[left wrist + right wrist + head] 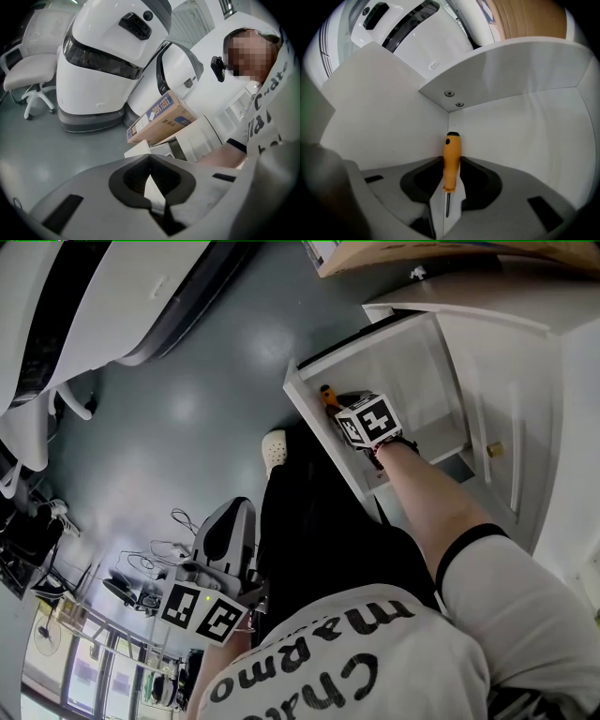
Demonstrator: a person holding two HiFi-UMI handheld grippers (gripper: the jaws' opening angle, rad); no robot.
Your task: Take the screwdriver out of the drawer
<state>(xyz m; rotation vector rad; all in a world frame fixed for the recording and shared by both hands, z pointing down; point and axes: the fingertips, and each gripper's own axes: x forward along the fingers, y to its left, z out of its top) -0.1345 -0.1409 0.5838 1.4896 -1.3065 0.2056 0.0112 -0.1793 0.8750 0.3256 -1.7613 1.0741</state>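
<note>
Presently my right gripper (451, 164) reaches into the open white drawer (412, 362), jaws closed on the orange handle of the screwdriver (452, 147). The handle's end points at the drawer's inner corner. My left gripper (150, 159) hangs apart, jaws together, holding nothing.

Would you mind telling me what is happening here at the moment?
A person has the right gripper inside an open white drawer. Its tongs are closed on the orange handle of a screwdriver, which is in the drawer's corner, not yet taken out. The left gripper is shut, empty and held aside.
</note>
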